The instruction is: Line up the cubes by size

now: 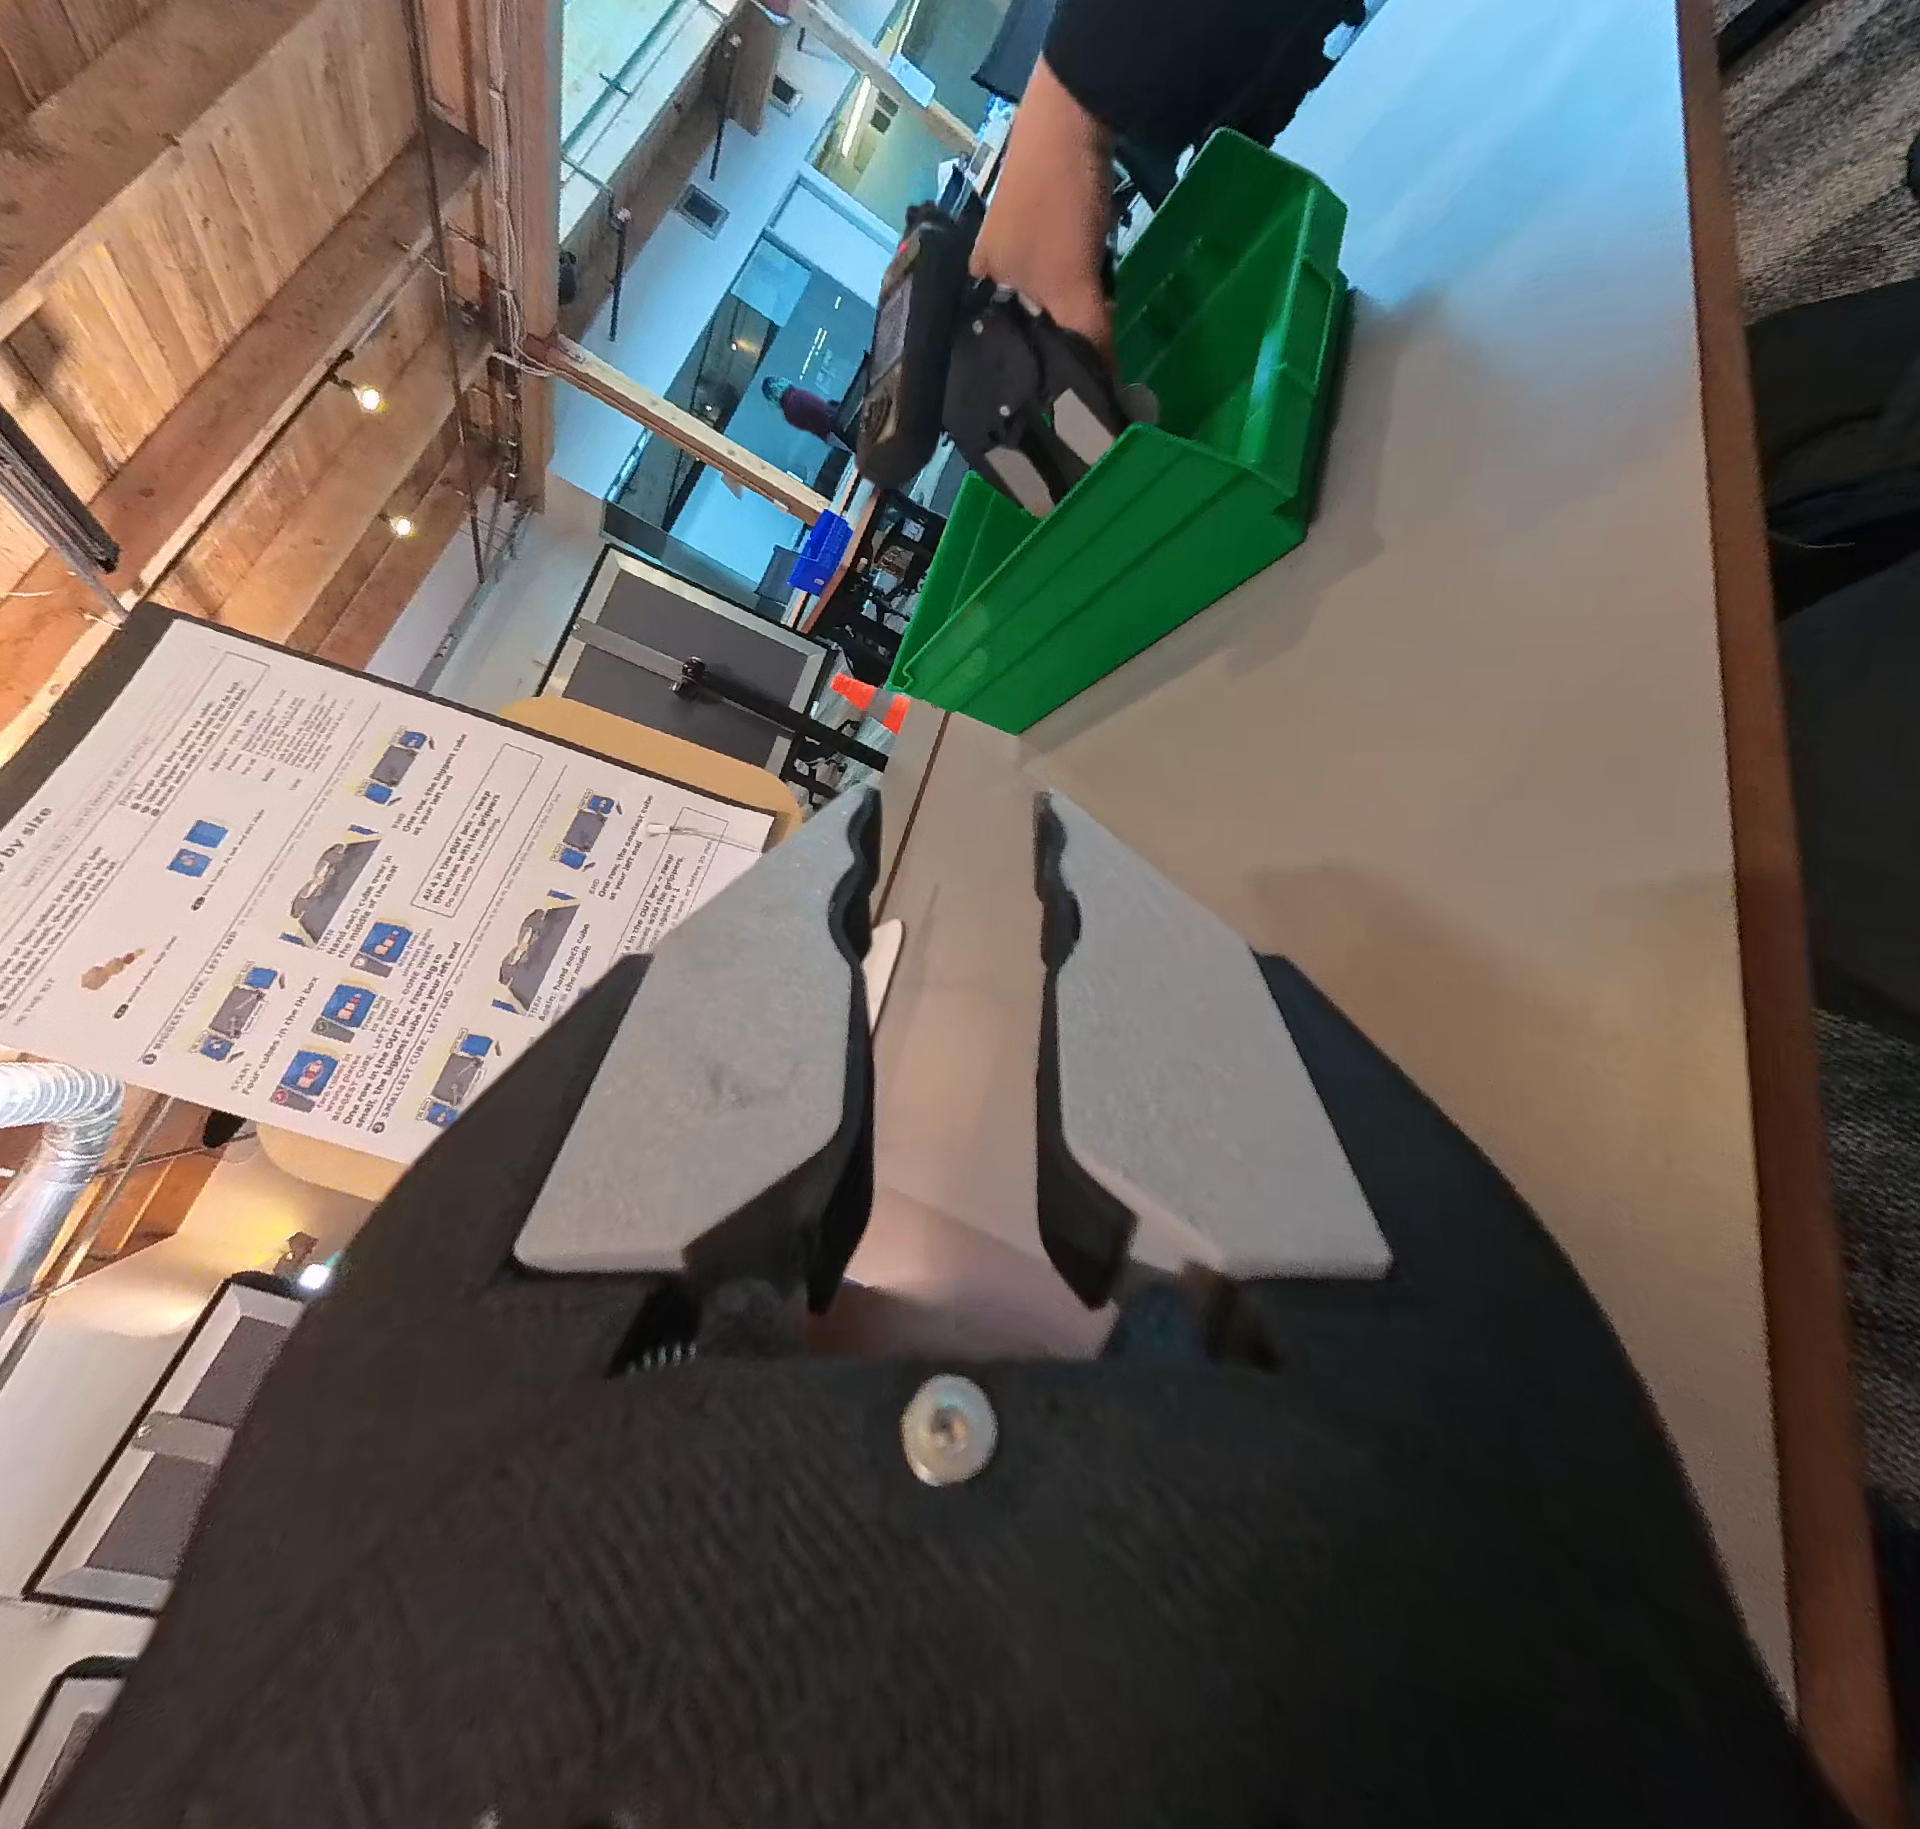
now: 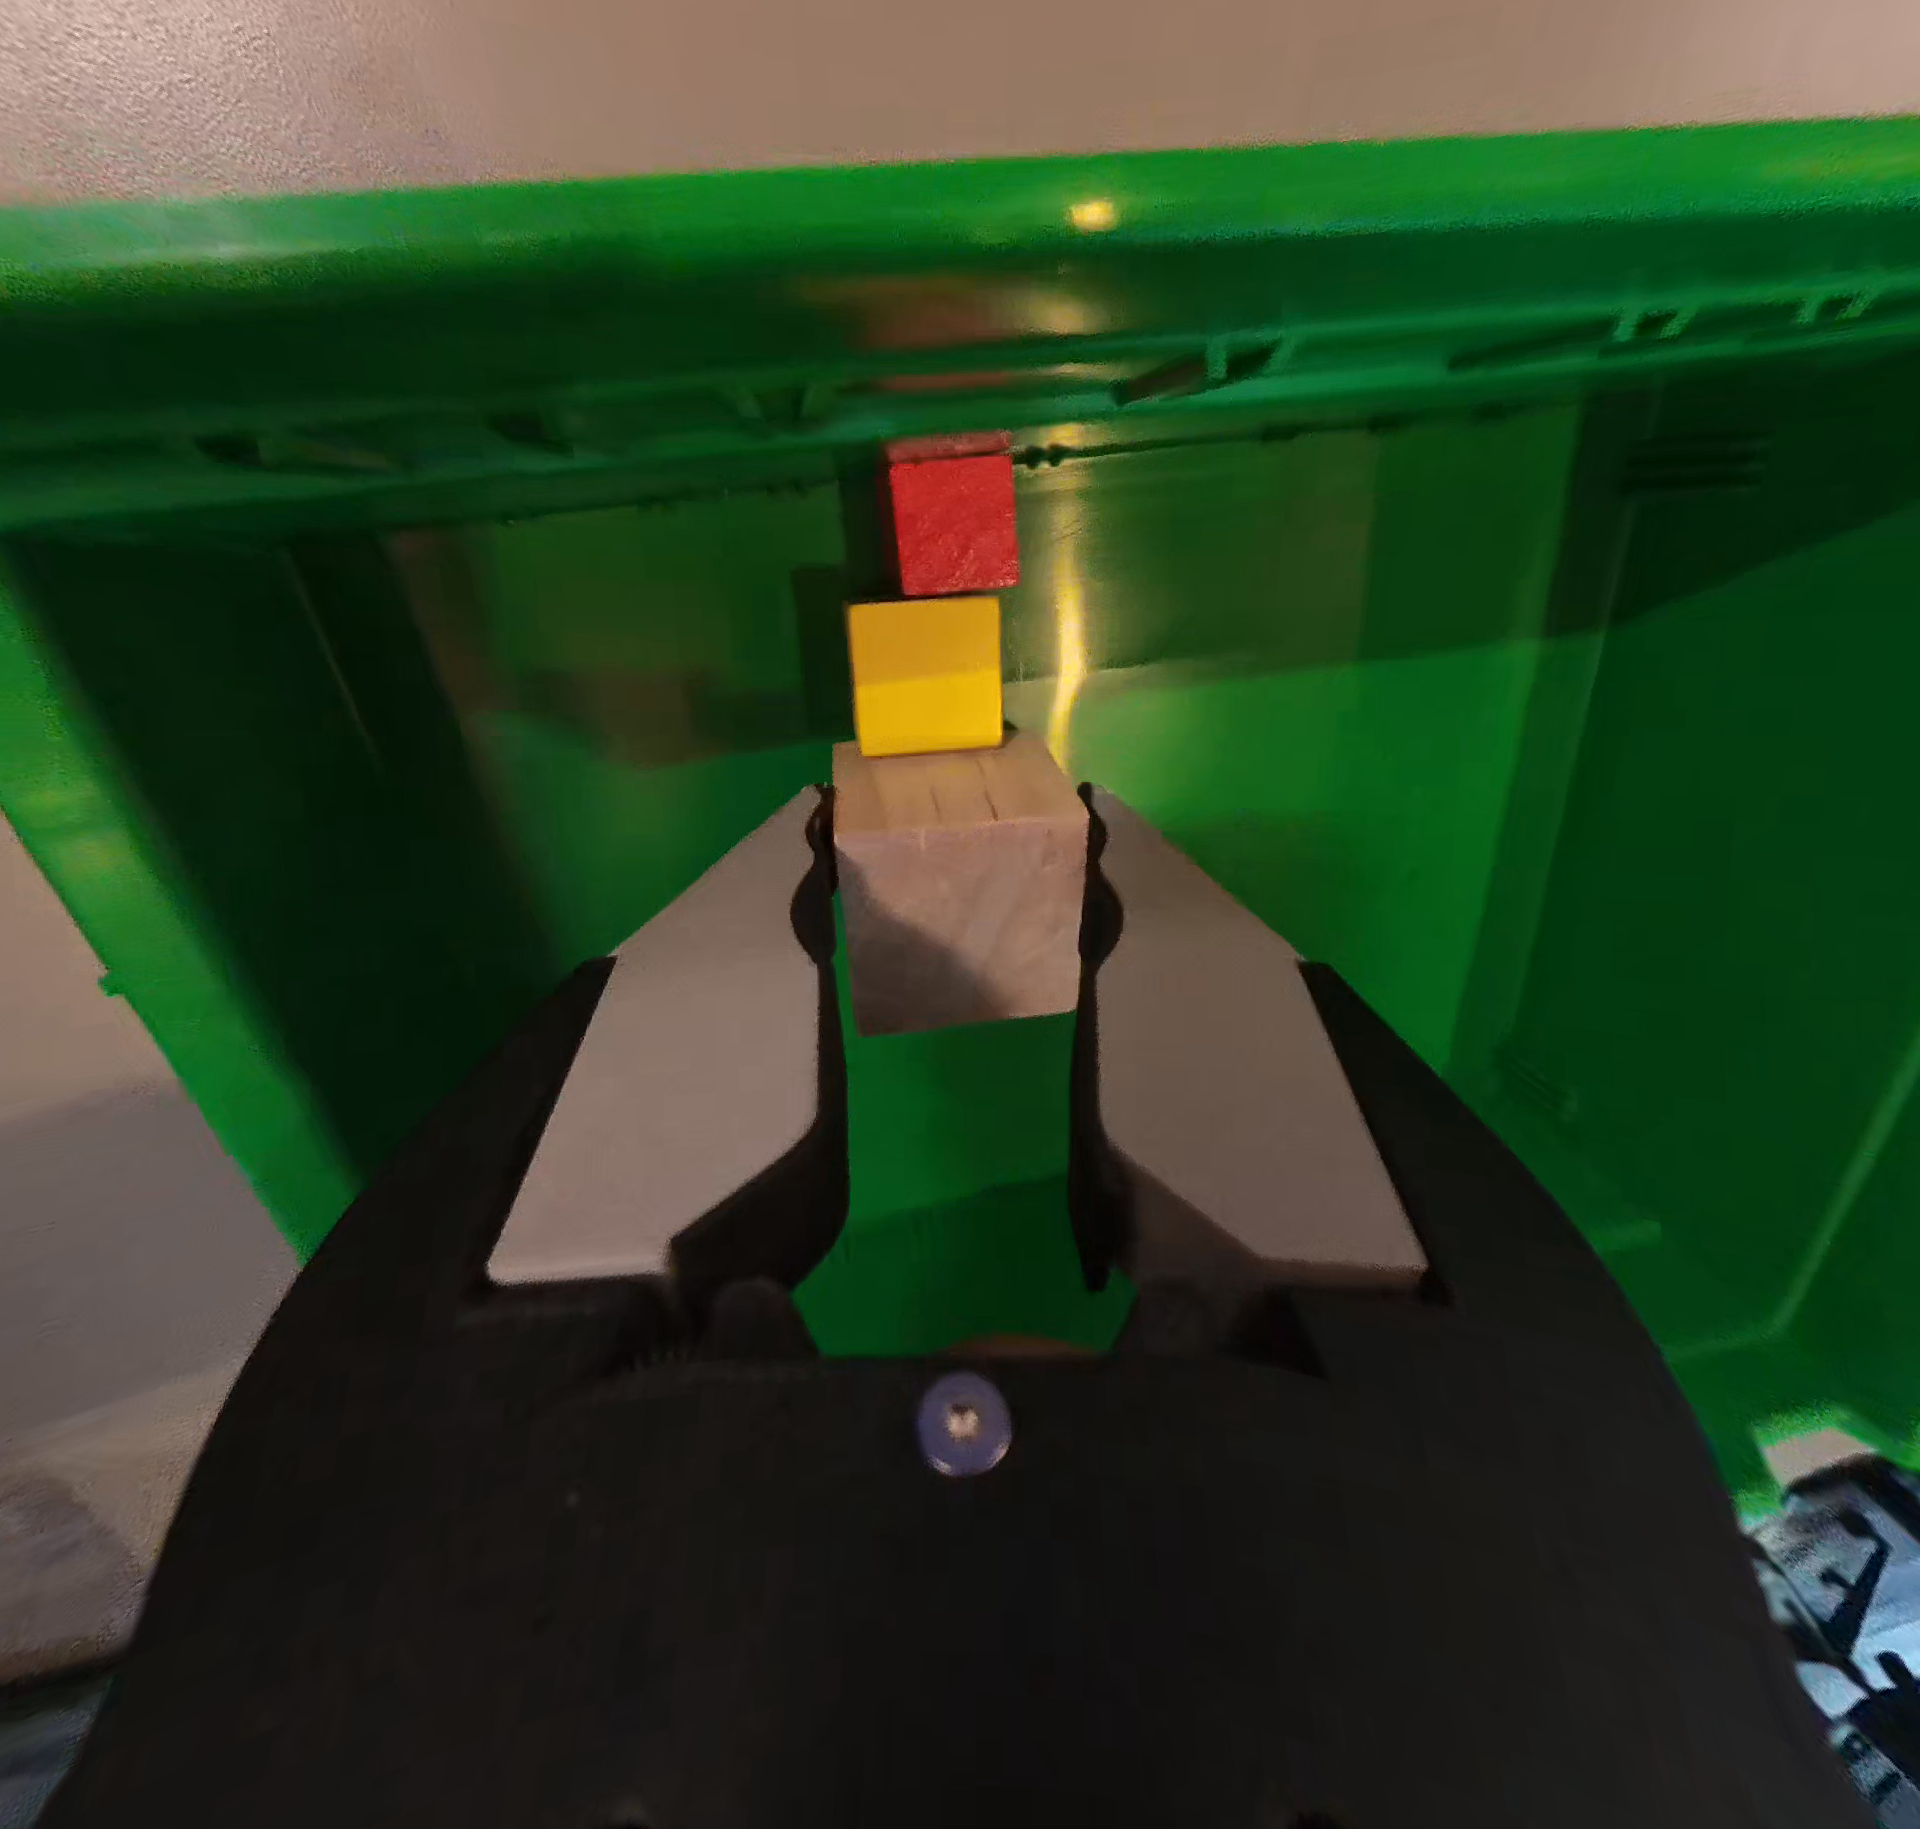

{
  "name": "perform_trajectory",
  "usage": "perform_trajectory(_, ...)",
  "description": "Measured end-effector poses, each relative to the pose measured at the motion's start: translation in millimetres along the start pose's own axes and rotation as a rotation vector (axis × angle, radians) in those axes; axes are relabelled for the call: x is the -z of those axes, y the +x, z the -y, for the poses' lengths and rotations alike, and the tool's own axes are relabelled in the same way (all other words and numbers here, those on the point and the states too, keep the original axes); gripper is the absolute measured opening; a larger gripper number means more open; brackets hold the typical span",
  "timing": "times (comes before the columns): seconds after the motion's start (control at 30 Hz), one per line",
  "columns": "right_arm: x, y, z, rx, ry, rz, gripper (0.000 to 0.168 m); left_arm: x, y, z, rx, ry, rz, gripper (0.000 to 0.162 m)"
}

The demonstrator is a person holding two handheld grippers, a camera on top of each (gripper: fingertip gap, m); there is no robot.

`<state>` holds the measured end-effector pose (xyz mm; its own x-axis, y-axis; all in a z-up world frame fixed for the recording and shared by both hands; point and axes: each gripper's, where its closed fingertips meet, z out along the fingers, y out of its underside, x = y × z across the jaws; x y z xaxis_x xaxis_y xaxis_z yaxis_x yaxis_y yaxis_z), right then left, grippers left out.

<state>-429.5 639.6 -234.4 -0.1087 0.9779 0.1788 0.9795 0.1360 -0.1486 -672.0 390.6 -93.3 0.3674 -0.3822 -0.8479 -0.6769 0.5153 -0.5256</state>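
In the right wrist view my right gripper (image 2: 954, 823) is inside a green bin (image 2: 1455, 740). Its fingers press both sides of a grey wooden cube (image 2: 961, 906). Just beyond it, in one row, sit a smaller yellow cube (image 2: 925, 673) and a still smaller red cube (image 2: 951, 522); yellow touches grey. My left gripper (image 1: 956, 844) is open and empty, turned sideways above the white table (image 1: 1403, 948). The left wrist view shows the right gripper (image 1: 1039, 397) farther off, held by a hand and reaching into the green bin (image 1: 1143, 553).
A printed instruction sheet (image 1: 343, 886) stands on a dark board left of the left gripper. The table's wooden edge (image 1: 1756, 844) runs along the right of that view. A person's arm (image 1: 1049, 179) is over the bin. A blue bin (image 1: 821, 553) sits far back.
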Motion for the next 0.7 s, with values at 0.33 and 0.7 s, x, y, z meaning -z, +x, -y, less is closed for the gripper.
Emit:
perform_trajectory(0.33,10,1,6,-0.048,-0.042,-0.004,0.064,11,1,-10,0.013,-0.037,-0.033,0.028)
perform_trajectory(0.7,178,-117,120,0.052,0.788,-0.303,0.060,64,-74,-149,0.178,-0.476,-0.159,0.038)
